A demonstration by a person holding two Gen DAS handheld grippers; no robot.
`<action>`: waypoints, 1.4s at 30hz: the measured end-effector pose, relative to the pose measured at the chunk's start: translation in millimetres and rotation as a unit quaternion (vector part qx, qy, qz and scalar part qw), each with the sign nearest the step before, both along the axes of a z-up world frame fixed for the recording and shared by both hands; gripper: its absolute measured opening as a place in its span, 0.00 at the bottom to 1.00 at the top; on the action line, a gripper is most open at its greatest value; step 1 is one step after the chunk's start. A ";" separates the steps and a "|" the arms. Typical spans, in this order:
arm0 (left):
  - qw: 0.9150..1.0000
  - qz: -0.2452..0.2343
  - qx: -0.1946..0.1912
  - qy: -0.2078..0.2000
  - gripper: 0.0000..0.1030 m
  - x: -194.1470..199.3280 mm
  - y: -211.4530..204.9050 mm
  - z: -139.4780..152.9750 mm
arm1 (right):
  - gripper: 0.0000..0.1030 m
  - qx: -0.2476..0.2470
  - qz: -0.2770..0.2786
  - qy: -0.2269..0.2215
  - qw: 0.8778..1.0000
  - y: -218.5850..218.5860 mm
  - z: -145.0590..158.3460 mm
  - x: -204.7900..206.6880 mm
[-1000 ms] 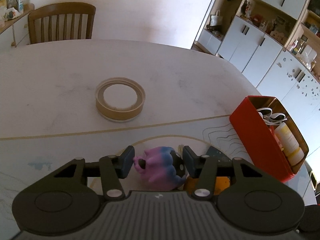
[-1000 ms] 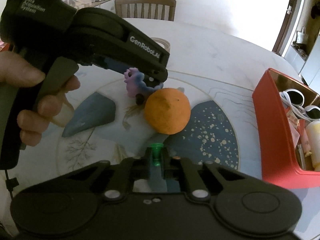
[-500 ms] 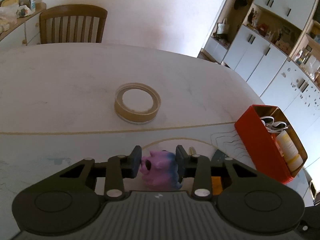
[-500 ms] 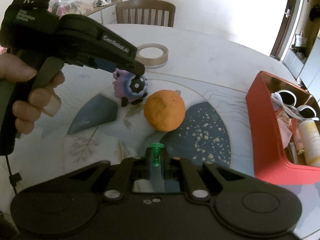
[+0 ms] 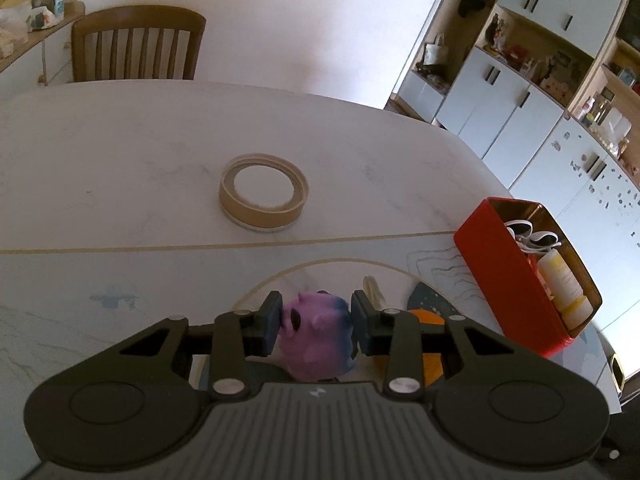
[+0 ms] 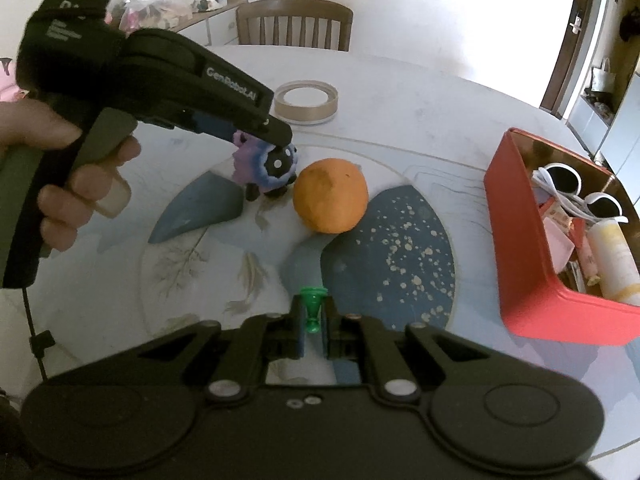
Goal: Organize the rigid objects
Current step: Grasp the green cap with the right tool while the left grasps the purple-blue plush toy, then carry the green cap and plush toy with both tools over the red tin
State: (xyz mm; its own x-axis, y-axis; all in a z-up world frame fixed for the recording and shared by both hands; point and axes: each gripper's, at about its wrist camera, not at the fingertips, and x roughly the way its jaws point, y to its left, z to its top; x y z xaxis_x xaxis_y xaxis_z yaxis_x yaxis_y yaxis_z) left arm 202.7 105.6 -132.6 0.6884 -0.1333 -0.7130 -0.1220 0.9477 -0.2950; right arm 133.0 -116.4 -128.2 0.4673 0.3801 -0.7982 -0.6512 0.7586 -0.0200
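My left gripper point(image 5: 316, 322) is shut on a purple and blue toy figure point(image 5: 318, 338) and holds it above the table; the toy also shows in the right wrist view point(image 6: 266, 168), lifted, left of an orange point(image 6: 330, 196). My right gripper point(image 6: 312, 320) is shut on a small green peg-shaped piece point(image 6: 312, 306) over the patterned mat. A red box point(image 6: 532, 264) with white sunglasses point(image 6: 568, 188) and a yellowish bottle point(image 6: 614, 264) stands at the right. The box also shows in the left wrist view point(image 5: 508, 276).
A tan tape roll point(image 5: 264, 198) lies on the white table beyond the mat; it also shows in the right wrist view point(image 6: 306, 102). A wooden chair point(image 5: 136, 44) stands at the far edge. White cupboards point(image 5: 520, 120) line the right side.
My left gripper closed on the purple toy and lifted it off the table, away from the orange. My right gripper kept hold of the green piece and drew back a little.
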 end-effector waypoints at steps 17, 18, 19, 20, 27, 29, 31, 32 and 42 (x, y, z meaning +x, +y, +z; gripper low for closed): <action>0.999 0.015 -0.028 0.025 0.46 7.9 -10.2 -19.8 | 0.07 0.004 -0.019 -0.001 1.000 -29.4 6.3 -7.4; 0.999 0.017 -0.024 0.026 0.46 7.6 -11.2 -19.3 | 0.07 0.005 -0.020 -0.002 1.000 -30.6 6.8 -7.0; 0.999 0.020 -0.022 0.026 0.46 6.6 -11.8 -18.9 | 0.07 0.007 -0.021 -0.003 1.000 -32.1 7.5 -6.3; 0.999 0.023 -0.020 0.026 0.46 6.1 -11.9 -18.7 | 0.07 0.009 -0.023 -0.004 1.000 -33.8 8.7 -5.7; 0.997 0.063 -0.016 0.028 0.46 -2.0 -4.1 -12.5 | 0.07 0.030 -0.033 -0.013 0.999 -47.9 20.3 0.5; 0.997 0.074 -0.011 0.028 0.46 -5.7 -2.2 -8.1 | 0.07 0.038 -0.034 -0.017 0.999 -52.4 25.3 2.8; 0.996 0.085 -0.010 0.025 0.46 -10.6 -0.1 -2.7 | 0.07 0.046 -0.034 -0.022 0.998 -57.2 30.5 5.3; 0.996 0.091 -0.011 0.024 0.46 -13.1 0.8 0.5 | 0.07 0.050 -0.033 -0.024 0.998 -59.2 33.3 6.8; 0.995 0.097 -0.011 0.010 0.46 -25.0 -26.6 37.2 | 0.07 0.075 -0.030 -0.048 0.996 -90.6 62.3 32.0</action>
State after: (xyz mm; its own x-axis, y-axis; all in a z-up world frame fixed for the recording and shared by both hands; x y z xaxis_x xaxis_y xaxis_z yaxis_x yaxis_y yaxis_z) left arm 177.7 79.0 -95.4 0.6889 -0.0152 -0.7247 -0.3076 0.8992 -0.3112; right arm 165.0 -207.0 -65.9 0.5638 0.4607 -0.6855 -0.6046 0.7956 0.0375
